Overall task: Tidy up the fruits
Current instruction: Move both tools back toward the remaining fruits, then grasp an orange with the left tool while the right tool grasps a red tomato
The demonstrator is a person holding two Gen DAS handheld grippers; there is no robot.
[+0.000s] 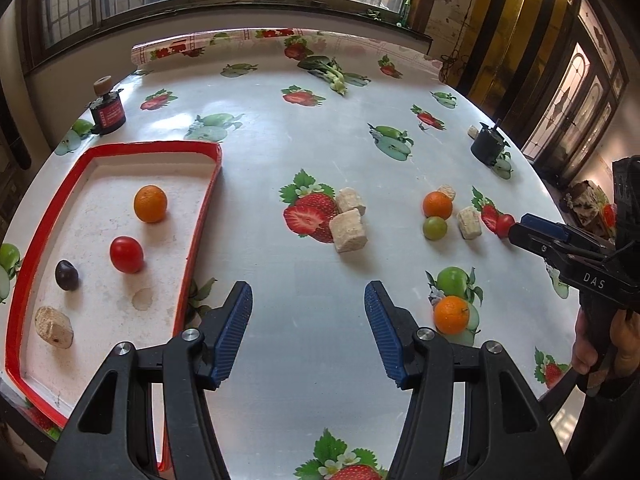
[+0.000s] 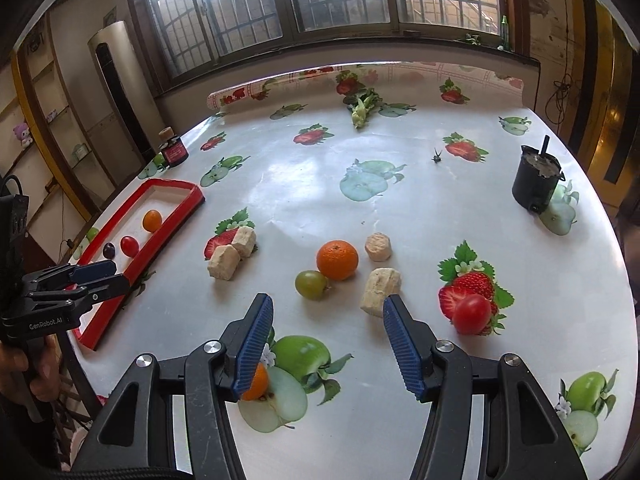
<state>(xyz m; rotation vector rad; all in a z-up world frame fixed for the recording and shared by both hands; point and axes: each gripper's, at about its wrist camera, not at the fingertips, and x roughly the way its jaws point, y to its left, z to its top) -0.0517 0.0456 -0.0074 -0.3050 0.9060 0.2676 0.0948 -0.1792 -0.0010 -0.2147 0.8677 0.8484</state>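
Blue ribbed pads of the left gripper stand spread wide over bare tablecloth, holding nothing, just right of the red-rimmed tray. On the tray's white floor lie an orange, a red tomato, a dark plum and a pale beige block, all apart from one another.

From the right wrist view, the right gripper is likewise spread and empty, hovering above the fruit-print tablecloth. A small orange sits partly hidden behind its left pad. Ahead of the fingers, a larger orange touches a green grape-like fruit, with two beige blocks close by on their right, one near and one farther back. A second red tomato rests on a printed strawberry to the right. Two more beige blocks lie side by side between this cluster and the tray.

Farther back on the table, a black pot with a dark stick in it stands at the right edge, a small dark jar with a red label stands at the left beyond the tray, and a leafy green vegetable lies near the far edge under the barred windows.
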